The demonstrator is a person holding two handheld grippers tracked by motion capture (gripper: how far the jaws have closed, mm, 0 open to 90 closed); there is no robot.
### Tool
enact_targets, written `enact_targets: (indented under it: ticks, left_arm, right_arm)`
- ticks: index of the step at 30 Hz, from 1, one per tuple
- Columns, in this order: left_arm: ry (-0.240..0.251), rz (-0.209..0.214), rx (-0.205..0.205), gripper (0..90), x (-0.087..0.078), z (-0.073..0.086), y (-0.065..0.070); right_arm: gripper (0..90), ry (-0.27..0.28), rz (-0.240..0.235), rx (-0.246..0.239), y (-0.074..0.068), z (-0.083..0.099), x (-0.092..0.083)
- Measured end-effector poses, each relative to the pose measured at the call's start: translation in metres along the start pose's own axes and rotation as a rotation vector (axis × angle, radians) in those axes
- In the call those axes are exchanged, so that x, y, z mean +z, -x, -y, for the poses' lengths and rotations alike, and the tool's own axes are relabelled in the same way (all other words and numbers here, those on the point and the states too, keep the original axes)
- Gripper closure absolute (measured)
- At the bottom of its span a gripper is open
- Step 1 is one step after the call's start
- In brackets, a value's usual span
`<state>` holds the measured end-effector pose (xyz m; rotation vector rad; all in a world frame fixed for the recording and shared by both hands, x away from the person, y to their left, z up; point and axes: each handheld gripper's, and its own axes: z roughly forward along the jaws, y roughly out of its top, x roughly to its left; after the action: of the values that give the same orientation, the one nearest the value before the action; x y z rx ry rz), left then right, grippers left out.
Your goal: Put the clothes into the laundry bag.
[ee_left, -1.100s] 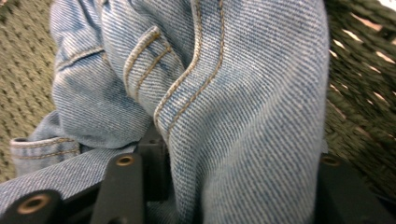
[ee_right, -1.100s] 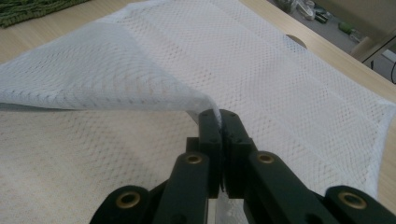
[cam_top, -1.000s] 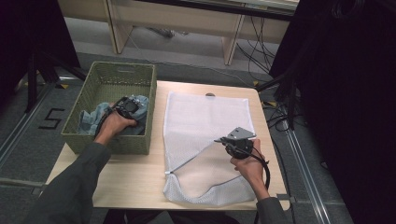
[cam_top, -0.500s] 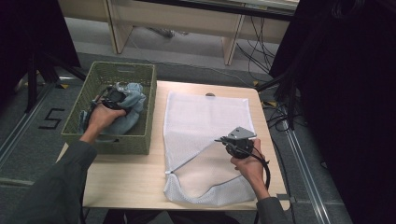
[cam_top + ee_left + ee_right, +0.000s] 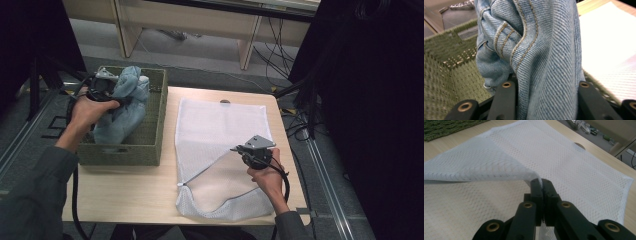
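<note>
Light blue jeans [image 5: 122, 107] hang bunched over the green woven basket [image 5: 155, 125] at the table's left, with my left gripper [image 5: 112, 92] shut on them; its jaws closed on the denim within the last second. In the left gripper view the denim [image 5: 544, 62] sits squeezed between the two black jaws. A white mesh laundry bag [image 5: 220, 130] lies flat on the table's right half. My right gripper [image 5: 245, 152] is shut on the bag's upper layer and holds that edge up, so the mouth gapes. The right gripper view shows the mesh [image 5: 499, 170] pinched at the jaw tips.
The basket wall [image 5: 446, 72] stands close under the jeans. The wooden table [image 5: 125, 195] shows bare wood between basket and bag. A desk frame and cables lie on the floor beyond the table's far edge.
My left hand has risen out of the basket and drawn toward the far left corner, pulling the jeans up with it. The right hand and the bag have kept still.
</note>
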<state>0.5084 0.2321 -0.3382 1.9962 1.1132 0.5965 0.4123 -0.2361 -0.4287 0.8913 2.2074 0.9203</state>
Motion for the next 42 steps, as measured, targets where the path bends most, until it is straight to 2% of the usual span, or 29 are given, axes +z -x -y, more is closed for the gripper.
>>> enact_targets:
  ticks: [3, 5, 6, 8, 12, 13, 15, 18, 19, 21, 22, 25, 26, 27, 28, 30, 37, 40, 41, 42]
  left_arm:
    - [0.016, 0.016, -0.001, 66.2, -0.015, -0.009, 0.003]
    - [0.017, 0.027, -0.004, 66.1, -0.024, -0.012, 0.005]
    - [0.018, 0.033, 0.005, 66.0, -0.029, -0.014, 0.005]
    - [0.031, 0.043, 0.006, 66.0, -0.038, -0.016, 0.008]
    - [0.064, 0.076, 0.023, 66.0, -0.059, -0.020, 0.014]
    - [0.071, 0.087, 0.027, 66.0, -0.064, -0.022, 0.016]
    - [0.087, 0.105, 0.024, 66.0, -0.072, -0.024, 0.018]
    - [0.095, 0.134, 0.044, 66.0, -0.084, -0.028, 0.025]
    - [0.098, 0.143, 0.048, 66.0, -0.088, -0.029, 0.028]
    - [0.108, 0.154, 0.051, 66.0, -0.093, -0.031, 0.033]
    - [0.110, 0.160, 0.066, 66.0, -0.097, -0.032, 0.036]
    - [0.129, 0.198, 0.088, 66.0, -0.108, -0.036, 0.047]
    - [0.129, 0.198, 0.088, 66.0, -0.108, -0.036, 0.047]
    - [0.136, 0.211, 0.085, 66.0, -0.112, -0.037, 0.053]
    - [0.147, 0.217, 0.088, 66.0, -0.115, -0.038, 0.057]
    - [0.160, 0.239, 0.100, 66.0, -0.121, -0.040, 0.065]
    - [0.205, 0.342, 0.151, 66.0, -0.143, -0.047, 0.101]
    - [0.200, 0.385, 0.183, 65.9, -0.147, -0.048, 0.115]
    - [0.192, 0.412, 0.204, 65.9, -0.149, -0.049, 0.124]
    - [0.191, 0.422, 0.208, 65.9, -0.149, -0.049, 0.128]
  right_arm:
    - [89.5, -0.010, -0.027, -0.005, 0.000, -0.001, 0.001]
    - [89.4, -0.010, -0.012, 0.012, -0.001, 0.000, 0.000]
    - [89.5, -0.007, -0.022, -0.005, 0.001, -0.001, 0.001]
    - [89.5, -0.003, -0.003, 0.004, 0.000, 0.000, 0.000]
    - [89.4, -0.012, -0.015, 0.006, 0.001, 0.000, 0.000]
    - [89.5, -0.021, -0.016, 0.025, -0.001, 0.000, -0.001]
    - [89.4, -0.019, -0.018, 0.013, -0.001, 0.000, 0.000]
    - [89.5, -0.018, -0.018, 0.015, 0.000, -0.001, 0.000]
    - [89.4, -0.005, -0.009, 0.002, 0.001, 0.000, 0.000]
    - [89.5, -0.019, -0.013, 0.021, 0.000, 0.000, 0.000]
    - [89.5, -0.010, -0.012, 0.009, 0.001, 0.000, 0.000]
    - [89.5, -0.021, -0.016, 0.030, -0.002, 0.000, -0.001]
    - [89.5, -0.021, -0.016, 0.030, -0.002, 0.000, -0.001]
    - [89.5, -0.019, -0.014, 0.028, -0.002, 0.000, -0.001]
    - [89.5, -0.004, -0.002, -0.007, 0.001, 0.000, 0.000]
    - [89.5, -0.007, -0.008, 0.009, 0.000, -0.001, 0.000]
    - [89.5, 0.003, -0.003, -0.002, 0.001, -0.001, -0.001]
    - [89.5, 0.001, -0.007, -0.003, 0.002, -0.002, -0.002]
    - [89.5, 0.001, -0.007, 0.017, 0.001, -0.002, -0.002]
    - [89.5, -0.004, -0.019, 0.010, 0.001, -0.002, -0.002]
